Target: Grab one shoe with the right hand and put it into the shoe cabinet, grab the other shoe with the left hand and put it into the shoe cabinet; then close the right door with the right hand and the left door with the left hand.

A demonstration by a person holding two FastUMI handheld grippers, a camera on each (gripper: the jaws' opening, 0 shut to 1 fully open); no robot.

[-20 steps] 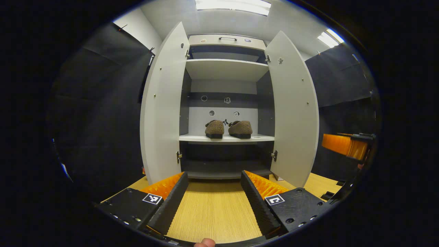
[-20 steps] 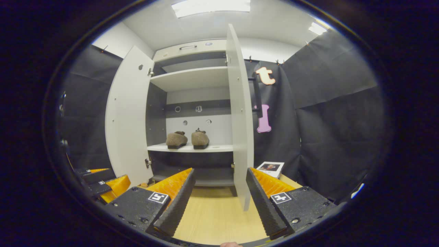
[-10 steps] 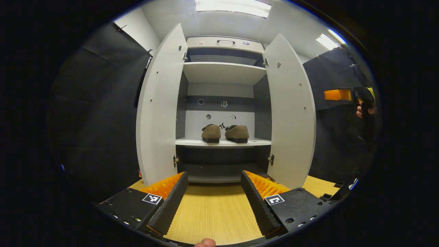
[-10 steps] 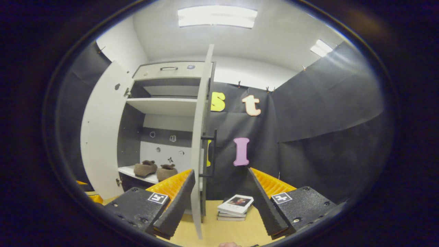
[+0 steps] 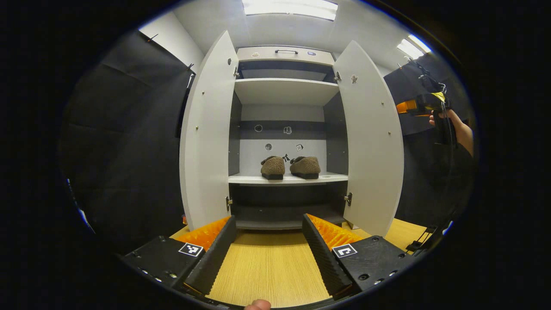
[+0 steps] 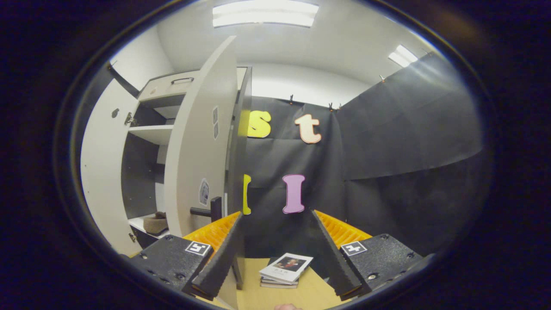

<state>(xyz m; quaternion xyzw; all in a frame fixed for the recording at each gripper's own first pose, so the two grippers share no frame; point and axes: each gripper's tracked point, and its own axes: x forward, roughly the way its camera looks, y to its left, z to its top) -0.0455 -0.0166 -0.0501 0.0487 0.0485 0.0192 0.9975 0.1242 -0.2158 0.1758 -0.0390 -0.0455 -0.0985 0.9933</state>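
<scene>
Two brown fuzzy shoes (image 5: 272, 167) (image 5: 305, 166) stand side by side on the middle shelf of the white shoe cabinet (image 5: 284, 91). Both doors, the left door (image 5: 206, 133) and the right door (image 5: 370, 137), stand wide open. My left gripper (image 5: 268, 218) is open and empty, low over the wooden table in front of the cabinet. My right gripper (image 6: 276, 214) is open and empty beside the outer face of the right door (image 6: 198, 159), close to its black handle (image 6: 206, 211). One shoe (image 6: 156, 224) peeks out past that door. In the left gripper view, a hand (image 5: 460, 129) holds the right gripper (image 5: 407, 106) high, right of the door.
A small stack of books (image 6: 285, 269) lies on the wooden table (image 6: 310, 292) just ahead of my right gripper, by the black cloth wall. The cabinet has an upper shelf (image 5: 284, 88) and a dark lower compartment (image 5: 282, 202). Bare tabletop (image 5: 267, 267) lies between my left fingers.
My right gripper has swung right, from facing the door's edge to beside its outer face, and has risen in the left gripper view. My left gripper has barely shifted.
</scene>
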